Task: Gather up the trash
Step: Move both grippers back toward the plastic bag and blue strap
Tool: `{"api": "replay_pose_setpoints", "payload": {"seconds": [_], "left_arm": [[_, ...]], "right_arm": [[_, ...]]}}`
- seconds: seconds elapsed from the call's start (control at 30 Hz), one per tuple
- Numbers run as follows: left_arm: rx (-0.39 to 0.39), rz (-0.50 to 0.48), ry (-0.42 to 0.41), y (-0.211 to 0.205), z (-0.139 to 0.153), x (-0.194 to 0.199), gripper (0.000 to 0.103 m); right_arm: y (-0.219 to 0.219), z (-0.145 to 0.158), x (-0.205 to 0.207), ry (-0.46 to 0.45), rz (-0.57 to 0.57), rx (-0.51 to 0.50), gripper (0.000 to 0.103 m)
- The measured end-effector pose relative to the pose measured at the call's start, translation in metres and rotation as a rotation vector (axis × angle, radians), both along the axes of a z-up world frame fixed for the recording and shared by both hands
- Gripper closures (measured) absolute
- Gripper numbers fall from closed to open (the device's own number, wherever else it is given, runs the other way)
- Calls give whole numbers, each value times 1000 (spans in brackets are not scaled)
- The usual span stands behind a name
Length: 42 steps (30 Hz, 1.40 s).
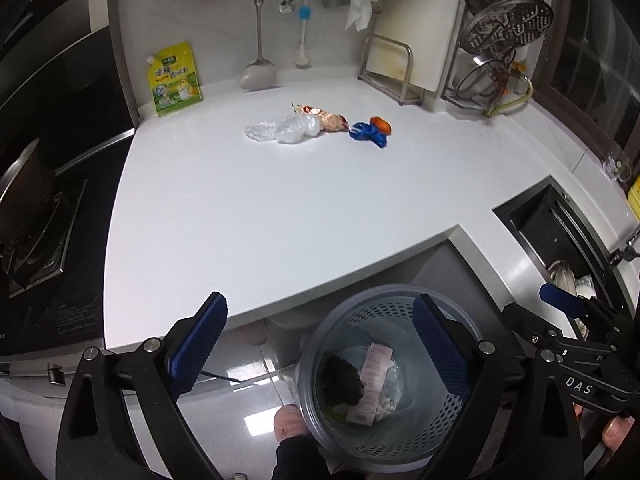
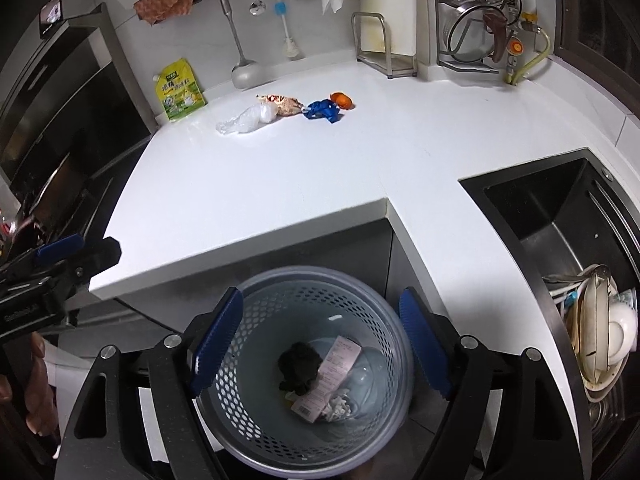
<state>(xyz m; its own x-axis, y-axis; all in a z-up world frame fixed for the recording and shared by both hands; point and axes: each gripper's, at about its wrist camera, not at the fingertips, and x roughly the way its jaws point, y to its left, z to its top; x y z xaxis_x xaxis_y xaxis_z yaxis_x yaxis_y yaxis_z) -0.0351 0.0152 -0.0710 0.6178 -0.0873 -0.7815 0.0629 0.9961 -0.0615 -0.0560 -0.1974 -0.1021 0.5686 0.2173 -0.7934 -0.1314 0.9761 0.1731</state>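
Note:
Trash lies at the back of the white counter (image 1: 248, 216): a clear plastic bag (image 1: 282, 128), a brown printed wrapper (image 1: 330, 120), a blue wrapper (image 1: 368, 134) and an orange piece (image 1: 380, 125). They also show in the right wrist view: bag (image 2: 246, 118), brown wrapper (image 2: 286, 105), blue wrapper (image 2: 322, 111), orange piece (image 2: 342, 100). A grey perforated bin (image 2: 308, 288) on the floor holds a black lump (image 2: 298, 366) and a pink box (image 2: 328, 376). My left gripper (image 1: 320, 344) is open and empty beside the bin (image 1: 360, 300). My right gripper (image 2: 320, 344) is open and empty above it.
A yellow-green pouch (image 1: 174, 80) leans on the back wall. A ladle (image 1: 258, 74) and brush hang there. A cutting-board rack (image 1: 390, 68) and a lid rack (image 1: 500, 40) stand at the back right. A stove (image 1: 36, 232) is left; a dark sink (image 2: 560, 216) with dishes is right.

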Motion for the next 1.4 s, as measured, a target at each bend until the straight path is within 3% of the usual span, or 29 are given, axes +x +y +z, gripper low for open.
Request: {"api": "replay_pose_setpoints", "payload": {"seconds": [0.4, 0.7, 1.03, 1.4], "left_arm": [[21, 39, -44, 22, 25, 40, 11], [13, 36, -64, 36, 32, 100, 10], [-14, -5, -63, 42, 17, 174, 10], [-38, -39, -47, 47, -18, 252, 10]], "right_arm": [[8, 28, 52, -65, -7, -34, 26], [24, 41, 109, -76, 4, -85, 23], [41, 37, 176, -102, -48, -94, 23], [47, 5, 246, -95, -175, -47, 23]]}}
